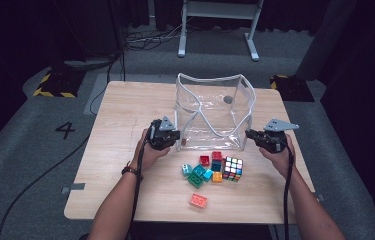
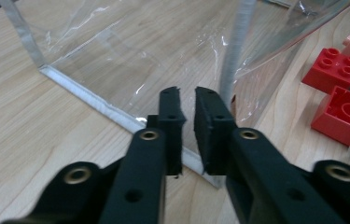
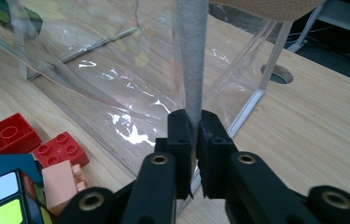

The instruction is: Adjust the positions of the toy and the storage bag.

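Both claws held the clear, grey-edged plastic bag (image 1: 214, 111) standing at the middle of the wooden bench (image 1: 120, 165). The left claw (image 2: 187, 100) was clamped on the bag's near left corner, the right claw (image 3: 193, 122) on its near right grey seam. A hard outward pull could make the slick film slip free or tip the limp, crinkled, empty bag onto the coloured toy bricks (image 1: 206, 169) in front of it.

Coloured bricks (image 1: 202, 172) beside a puzzle cube (image 1: 233, 168); wooden table (image 1: 120, 150).

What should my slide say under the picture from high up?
Two grippers pinch a clear bag by its front corners, toy bricks waiting nearby.
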{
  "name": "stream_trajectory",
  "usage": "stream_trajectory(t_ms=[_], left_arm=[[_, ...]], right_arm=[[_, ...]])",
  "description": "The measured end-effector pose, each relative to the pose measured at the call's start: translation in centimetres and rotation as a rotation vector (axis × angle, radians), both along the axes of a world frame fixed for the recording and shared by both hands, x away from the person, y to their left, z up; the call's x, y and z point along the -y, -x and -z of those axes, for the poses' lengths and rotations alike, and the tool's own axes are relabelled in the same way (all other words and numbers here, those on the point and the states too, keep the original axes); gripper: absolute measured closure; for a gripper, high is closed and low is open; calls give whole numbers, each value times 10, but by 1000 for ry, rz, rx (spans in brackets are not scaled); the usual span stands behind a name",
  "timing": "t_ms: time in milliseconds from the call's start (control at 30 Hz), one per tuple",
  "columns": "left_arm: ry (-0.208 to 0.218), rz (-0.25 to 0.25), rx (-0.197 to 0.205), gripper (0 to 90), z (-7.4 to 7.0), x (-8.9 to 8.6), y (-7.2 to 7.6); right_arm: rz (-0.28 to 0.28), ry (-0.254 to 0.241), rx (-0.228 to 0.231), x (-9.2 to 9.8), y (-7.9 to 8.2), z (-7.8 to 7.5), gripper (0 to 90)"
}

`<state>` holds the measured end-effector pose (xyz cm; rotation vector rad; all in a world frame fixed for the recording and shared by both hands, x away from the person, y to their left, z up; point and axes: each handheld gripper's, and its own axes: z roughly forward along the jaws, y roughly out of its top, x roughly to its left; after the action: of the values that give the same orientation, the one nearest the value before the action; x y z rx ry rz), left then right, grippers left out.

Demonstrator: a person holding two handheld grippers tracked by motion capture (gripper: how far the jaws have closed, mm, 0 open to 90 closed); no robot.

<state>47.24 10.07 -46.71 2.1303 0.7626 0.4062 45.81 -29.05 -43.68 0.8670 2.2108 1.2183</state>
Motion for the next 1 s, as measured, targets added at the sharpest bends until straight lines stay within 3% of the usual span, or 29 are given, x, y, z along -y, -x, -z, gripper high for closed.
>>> stream_trajectory(t_ms=[200,267,300,367,400,700,1000], left_arm=[[16,10,-7,896,0,11,-8],[7,20,-2,898,-1,14,-8],[22,27,-18,899,0,16,-8],[4,27,-3,899,-1,15,-7],[19,26,-13,900,-1,14,-5],[17,-3,29,900,-5,-10,11],[-5,31,40,900,-9,-22,31]], right_arm=[[34,-4,2,8,2,0,880],[36,-6,4,12,4,0,881],[35,-7,6,14,6,1,880],[29,-12,8,16,9,1,881],[25,-12,8,16,11,1,881],[-19,-18,8,6,27,2,881],[-78,-1,7,-6,37,1,881]])
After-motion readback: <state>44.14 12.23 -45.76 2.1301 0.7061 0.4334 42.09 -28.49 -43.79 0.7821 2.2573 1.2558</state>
